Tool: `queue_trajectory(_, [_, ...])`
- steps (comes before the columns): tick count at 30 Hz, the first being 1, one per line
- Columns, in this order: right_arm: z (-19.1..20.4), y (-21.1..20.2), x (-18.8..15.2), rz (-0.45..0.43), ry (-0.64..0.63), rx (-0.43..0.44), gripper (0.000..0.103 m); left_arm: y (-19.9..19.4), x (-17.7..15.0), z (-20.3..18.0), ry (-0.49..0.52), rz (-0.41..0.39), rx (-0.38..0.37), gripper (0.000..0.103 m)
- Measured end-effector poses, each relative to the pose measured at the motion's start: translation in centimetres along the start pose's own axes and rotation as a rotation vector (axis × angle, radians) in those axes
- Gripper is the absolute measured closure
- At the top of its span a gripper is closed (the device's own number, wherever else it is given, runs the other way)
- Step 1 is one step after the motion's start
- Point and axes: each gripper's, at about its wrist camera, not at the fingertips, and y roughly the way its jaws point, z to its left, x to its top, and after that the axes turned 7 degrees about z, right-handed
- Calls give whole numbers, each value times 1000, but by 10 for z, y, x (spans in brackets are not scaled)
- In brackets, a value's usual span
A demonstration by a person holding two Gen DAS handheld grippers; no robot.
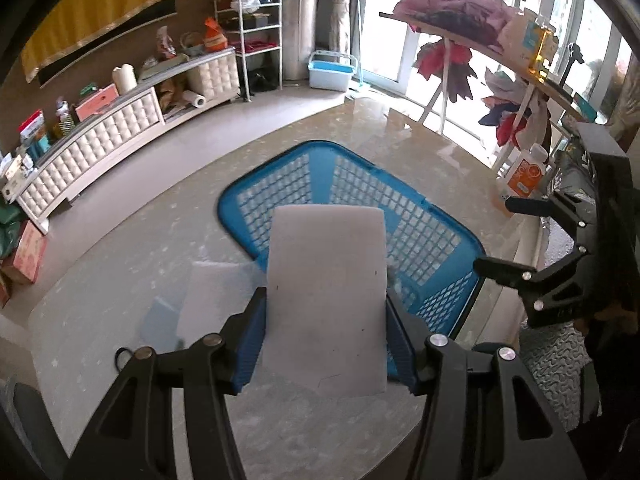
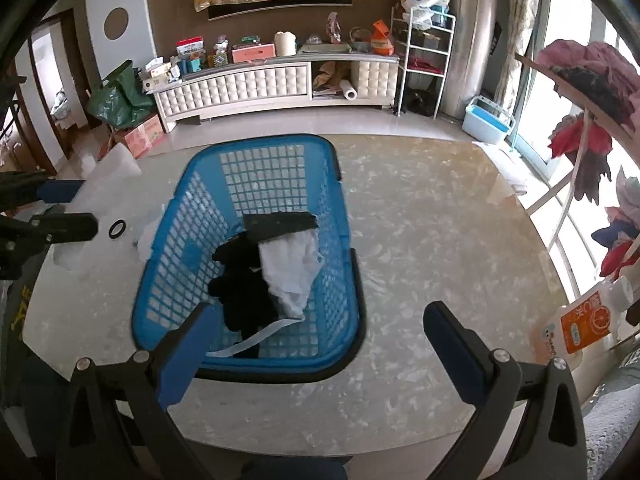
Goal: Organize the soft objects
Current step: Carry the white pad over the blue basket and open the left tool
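Pointing lengthwise toward basket [image 1: 440, 240]: foam sheet [image 1: 326, 292].

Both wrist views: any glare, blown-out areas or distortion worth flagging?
Left wrist: windows blown out, glare on the table, straight lines bowed. Right wrist: window overexposed, cabinet curved by the fisheye, basket sharp.

The left wrist view looks forward and down from close above the pale marbled counter [image 1: 120, 280], facing the blue plastic lattice basket [image 1: 420, 232] from its left side. The right wrist view faces that basket [image 2: 344, 248] from its near end; both share basket and counter.
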Motion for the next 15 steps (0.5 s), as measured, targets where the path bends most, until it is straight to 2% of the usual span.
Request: queue_trajectory(15, [-34, 22, -8, 19, 85, 60, 0, 73, 40, -37, 51, 88, 3, 50])
